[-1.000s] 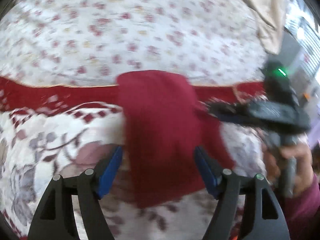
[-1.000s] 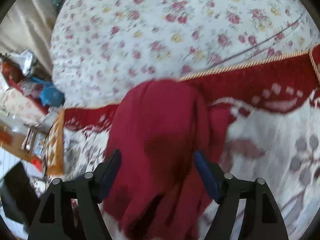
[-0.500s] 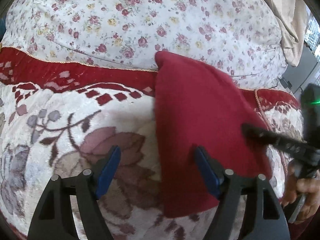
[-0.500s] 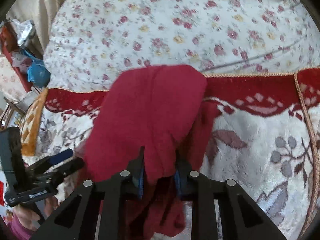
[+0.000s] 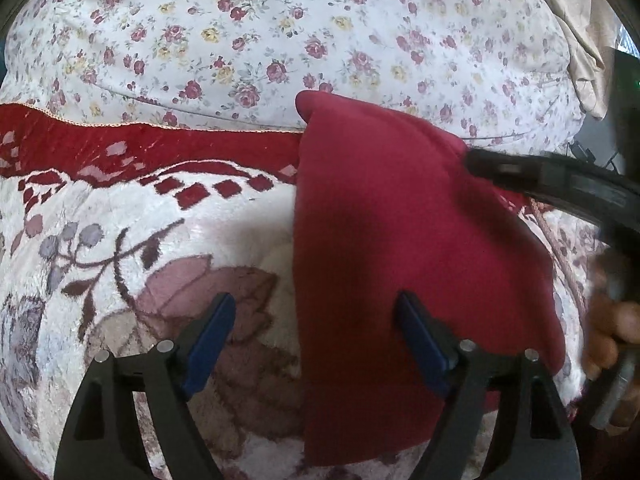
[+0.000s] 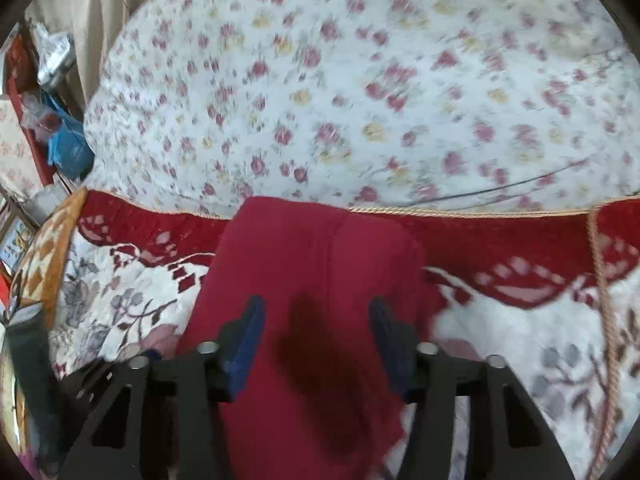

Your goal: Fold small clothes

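Observation:
A dark red garment point(image 5: 400, 240) lies folded into a long strip on the plush blanket point(image 5: 120, 240). My left gripper point(image 5: 316, 340) hovers over its near left edge with jaws opening: one blue pad over the blanket, the other over the cloth, neither pressing. In the right wrist view the same garment point(image 6: 320, 260) lies under my right gripper point(image 6: 316, 340), whose jaws are also opening, with the cloth below them and not pinched. The right gripper point(image 5: 560, 184) and the hand point(image 5: 612, 332) holding it show at the right edge of the left wrist view.
A white quilt with small red and yellow flowers point(image 5: 280, 40) covers the far half of the bed. The blanket's red band point(image 6: 520, 240) with gold cord runs across. A beige curtain point(image 5: 580, 20) hangs at the far right. Clutter with a blue bag point(image 6: 68, 148) lies beyond the bed's left edge.
Half a second ago my right gripper was shut on a fold of the red garment; it has let go and its jaws have spread. The garment now lies flatter. My left gripper sank slightly.

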